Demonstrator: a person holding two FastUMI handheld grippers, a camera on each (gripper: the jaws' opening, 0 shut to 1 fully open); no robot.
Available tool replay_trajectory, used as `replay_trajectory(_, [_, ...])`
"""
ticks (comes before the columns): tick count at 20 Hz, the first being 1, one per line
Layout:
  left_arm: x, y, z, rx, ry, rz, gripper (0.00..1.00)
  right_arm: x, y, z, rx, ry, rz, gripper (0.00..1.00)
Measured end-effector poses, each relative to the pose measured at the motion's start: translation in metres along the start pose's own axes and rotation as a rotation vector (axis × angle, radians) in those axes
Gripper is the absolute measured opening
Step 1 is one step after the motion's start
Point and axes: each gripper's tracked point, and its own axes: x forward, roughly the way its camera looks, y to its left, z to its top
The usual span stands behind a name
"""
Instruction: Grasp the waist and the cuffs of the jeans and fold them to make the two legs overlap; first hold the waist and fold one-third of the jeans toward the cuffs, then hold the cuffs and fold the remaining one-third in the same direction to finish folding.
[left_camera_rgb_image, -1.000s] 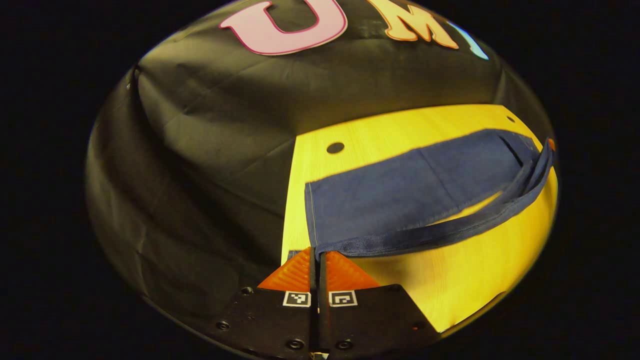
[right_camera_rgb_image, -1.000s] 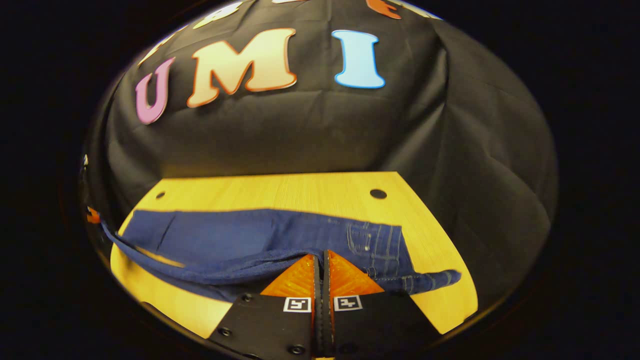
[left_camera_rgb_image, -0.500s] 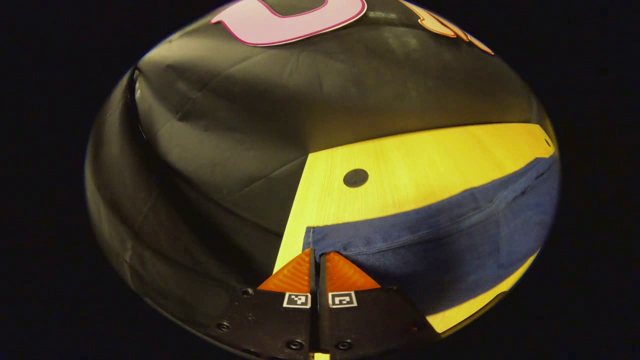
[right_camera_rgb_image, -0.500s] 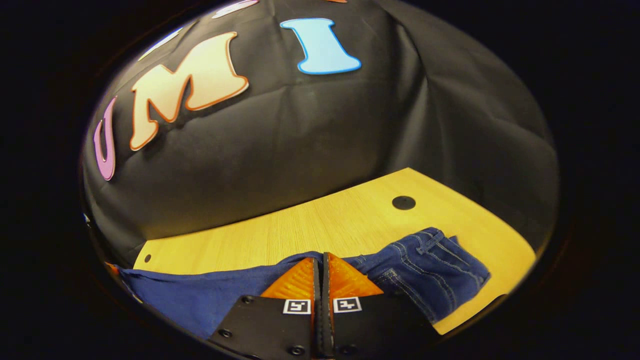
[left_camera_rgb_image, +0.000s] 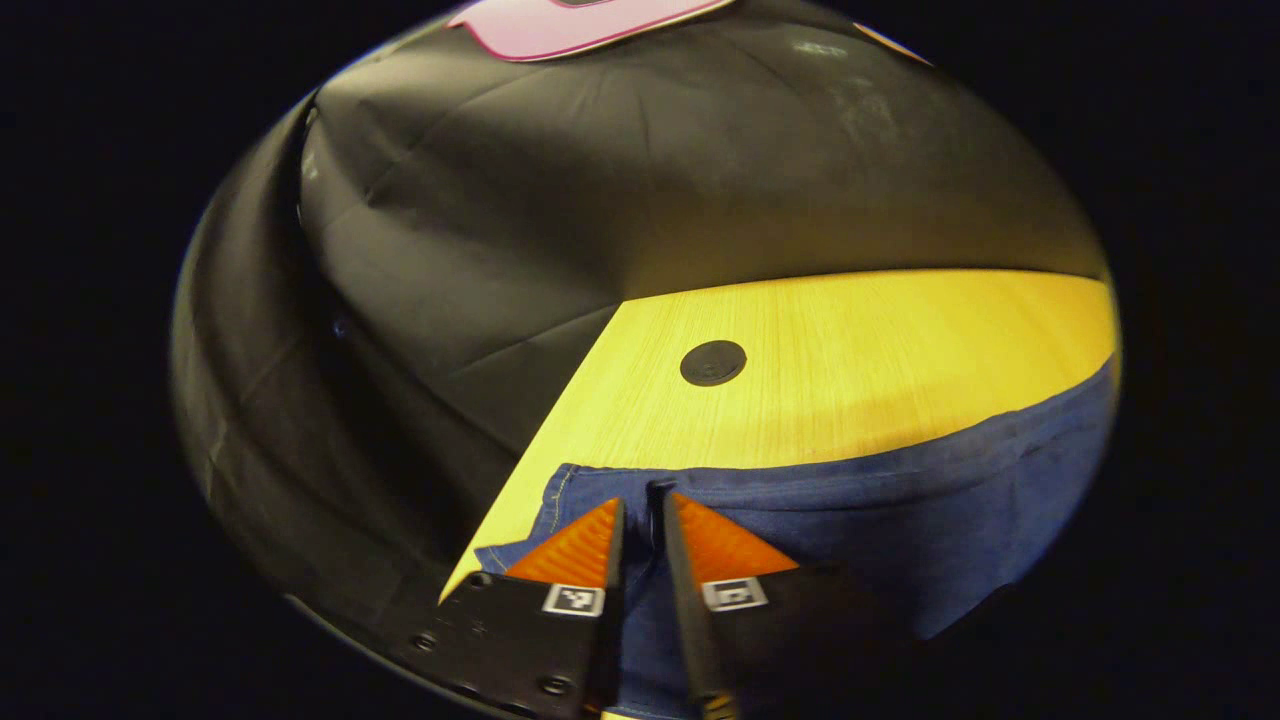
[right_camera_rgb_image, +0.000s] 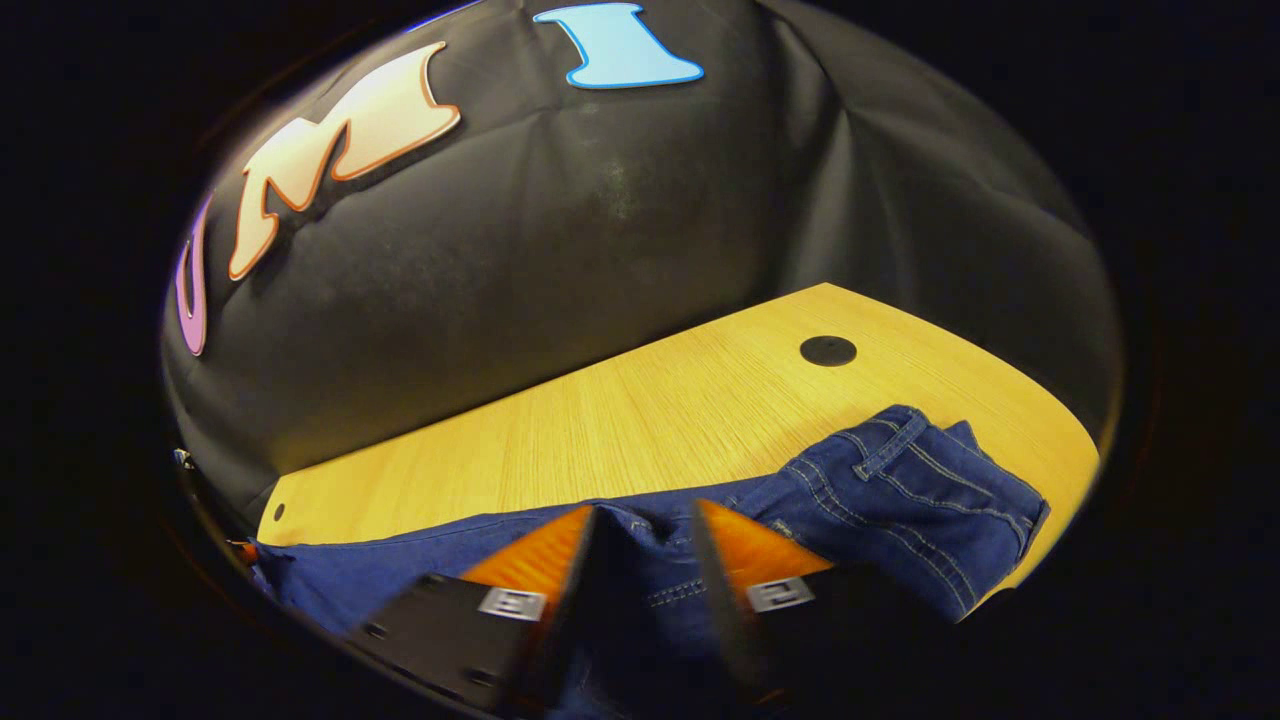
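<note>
Dark blue jeans (left_camera_rgb_image: 900, 500) lie flat on the yellow wooden table (left_camera_rgb_image: 850, 340), one leg laid over the other. In the left gripper view the cuff end sits near the table's left edge, and my left gripper (left_camera_rgb_image: 640, 498) hovers over it with its fingers slightly apart, denim showing in the gap. In the right gripper view the waist end of the jeans (right_camera_rgb_image: 900, 490), with belt loops and pocket seams, lies rumpled to the right. My right gripper (right_camera_rgb_image: 645, 506) stands open just above the fabric near the waist, gripping nothing.
A round black hole (left_camera_rgb_image: 712, 362) marks the table behind the cuffs, and another hole (right_camera_rgb_image: 828, 350) lies behind the waist. Bare table (right_camera_rgb_image: 650, 420) stretches from the jeans to the black cloth wall. The table's left edge runs close to the cuffs.
Both grippers carried the lifted near leg over onto the far leg and came down low. Both then opened and let go of the denim.
</note>
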Motion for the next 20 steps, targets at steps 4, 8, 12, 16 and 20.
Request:
replay_trajectory(4, [-0.032,-0.008,0.02,-0.161,-0.087,-0.06,0.98,-0.031,-0.022,0.02,-0.037,-0.011,-0.01,0.97])
replay_trajectory(8, [-0.081,-0.014,0.026,-0.192,-0.133,-0.117,0.96,-0.068,-0.082,0.042,-0.057,-0.028,-0.098,0.97])
replay_trajectory(12, [-0.125,-0.015,0.015,-0.173,-0.134,-0.142,0.96,-0.096,-0.152,0.04,-0.007,-0.002,-0.208,0.97])
replay_trajectory(16, [-0.162,-0.015,0.01,-0.118,-0.149,-0.117,0.96,-0.104,-0.197,0.009,0.074,0.081,-0.256,0.97])
replay_trajectory(20, [-0.189,-0.034,-0.002,-0.136,-0.146,-0.143,0.96,-0.101,-0.21,-0.014,0.15,0.129,-0.248,0.97])
